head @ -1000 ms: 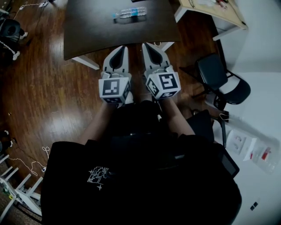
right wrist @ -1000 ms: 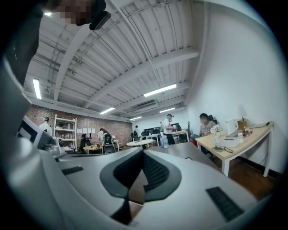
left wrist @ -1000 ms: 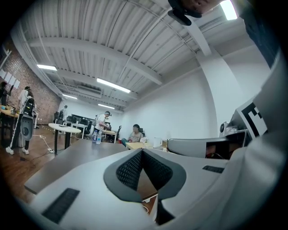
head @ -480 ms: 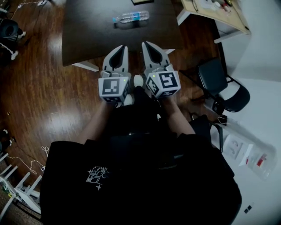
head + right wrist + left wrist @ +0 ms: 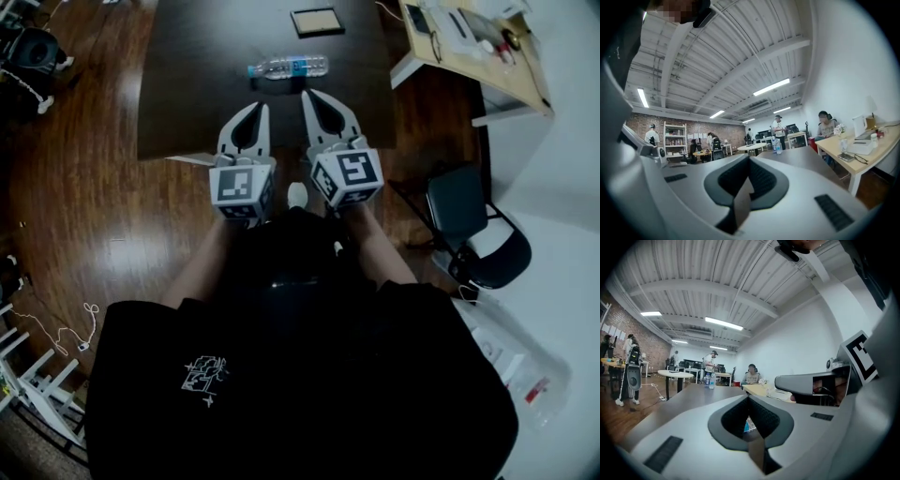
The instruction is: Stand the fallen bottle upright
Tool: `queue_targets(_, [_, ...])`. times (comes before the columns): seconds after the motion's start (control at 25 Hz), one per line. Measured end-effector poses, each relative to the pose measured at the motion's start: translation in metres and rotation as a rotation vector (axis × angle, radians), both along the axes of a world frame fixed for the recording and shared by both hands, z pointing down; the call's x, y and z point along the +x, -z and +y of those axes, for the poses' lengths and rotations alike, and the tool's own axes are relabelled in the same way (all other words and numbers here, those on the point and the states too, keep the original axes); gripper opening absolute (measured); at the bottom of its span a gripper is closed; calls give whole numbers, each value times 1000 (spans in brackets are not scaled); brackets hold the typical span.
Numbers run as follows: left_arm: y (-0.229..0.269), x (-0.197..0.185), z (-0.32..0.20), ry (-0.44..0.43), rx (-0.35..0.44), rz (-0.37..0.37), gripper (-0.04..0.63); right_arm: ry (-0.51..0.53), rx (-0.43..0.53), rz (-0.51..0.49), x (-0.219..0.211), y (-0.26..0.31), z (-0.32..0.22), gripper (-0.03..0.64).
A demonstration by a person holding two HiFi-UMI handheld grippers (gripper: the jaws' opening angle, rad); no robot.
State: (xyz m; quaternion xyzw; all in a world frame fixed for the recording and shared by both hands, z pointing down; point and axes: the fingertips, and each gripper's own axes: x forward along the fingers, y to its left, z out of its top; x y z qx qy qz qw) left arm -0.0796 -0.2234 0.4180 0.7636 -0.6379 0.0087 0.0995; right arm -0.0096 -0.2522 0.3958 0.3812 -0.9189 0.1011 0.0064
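Bottle [image 5: 288, 67] flat on dark table [image 5: 202, 98], wood floor [image 5: 94, 211] — left gripper [image 5: 257, 107] and right gripper [image 5: 308, 95] closed

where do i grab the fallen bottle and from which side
Probably near the cap end, at the left of the bottle, coming from the near edge of the table. It lies on its side, crosswise to that approach, presenting its narrow width, and could pivot onto its base.
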Motion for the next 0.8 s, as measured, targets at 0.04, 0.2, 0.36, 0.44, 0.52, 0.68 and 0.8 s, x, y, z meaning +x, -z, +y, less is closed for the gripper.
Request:
queue_targets(0.04, [0,-2,-7,14,-2,-3,0,15,-4,3,-3,-1,-8,18])
queue_targets(0.2, [-7,-11,-29,59,-21,-35,0,71,-30,2,-15,-13,-32,18])
queue_targets(0.36, [-15,-25,-43,112,-43,-17,0,116,-58,11,-32,-23,-50,18])
queue_targets(0.44, [-17,-34,-51,128,-49,-19,0,136,-67,25,-43,-28,-57,18])
queue_targets(0.52, [-21,-44,-58,139,-58,-20,0,151,-75,35,-53,-33,-65,18])
queue_targets(0.68, [-27,-62,-71,153,-63,-6,0,170,-90,56,-76,-46,-76,18])
queue_targets(0.8, [-33,-75,-78,154,-65,-6,0,196,-88,76,-98,-54,-82,18])
